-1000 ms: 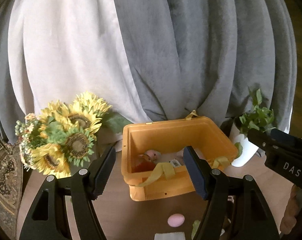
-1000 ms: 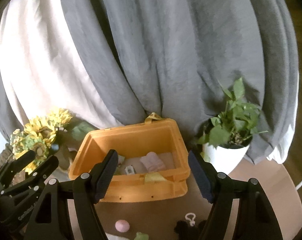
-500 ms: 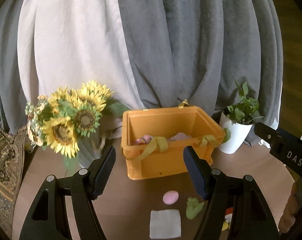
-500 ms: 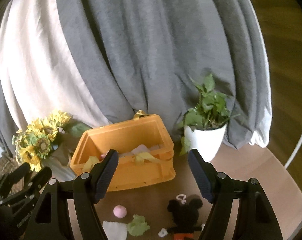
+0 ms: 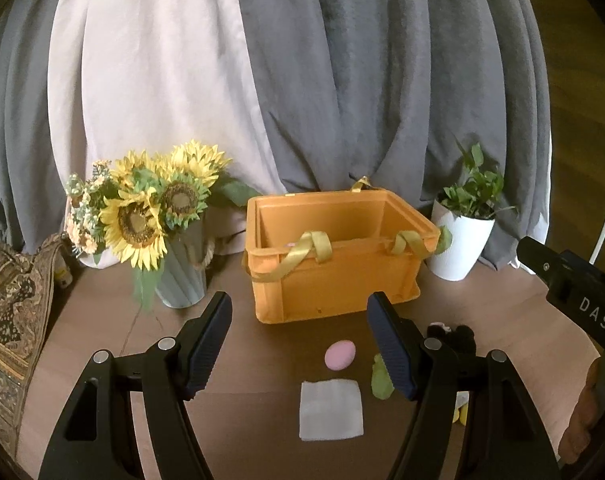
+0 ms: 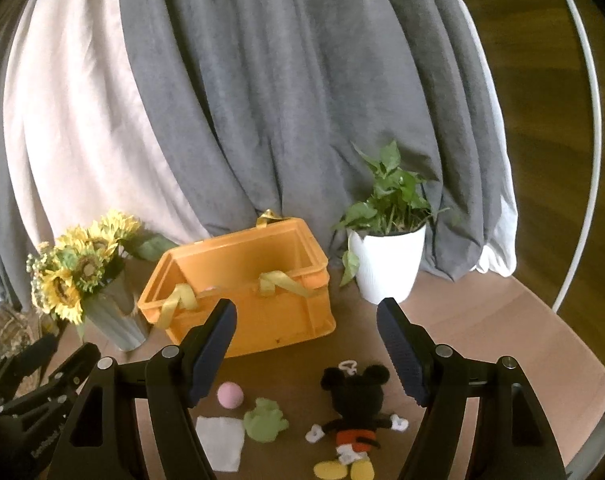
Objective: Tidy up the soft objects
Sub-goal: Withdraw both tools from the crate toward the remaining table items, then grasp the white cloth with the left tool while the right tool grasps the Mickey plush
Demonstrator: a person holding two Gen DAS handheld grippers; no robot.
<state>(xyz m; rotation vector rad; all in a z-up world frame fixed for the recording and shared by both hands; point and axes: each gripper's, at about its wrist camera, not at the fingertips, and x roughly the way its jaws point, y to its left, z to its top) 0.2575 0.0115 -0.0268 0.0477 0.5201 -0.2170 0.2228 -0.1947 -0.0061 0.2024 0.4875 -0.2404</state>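
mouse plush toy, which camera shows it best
The right wrist view: the mouse plush toy lies whole on the table. In the left wrist view only its dark ears show past the left tool's finger.

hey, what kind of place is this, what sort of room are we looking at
Probably a home-style room dressed as a demo corner: grey and pale draped curtains behind a brown wooden table, with a sunflower bouquet in a ribbed vase and a leafy plant in a white pot.
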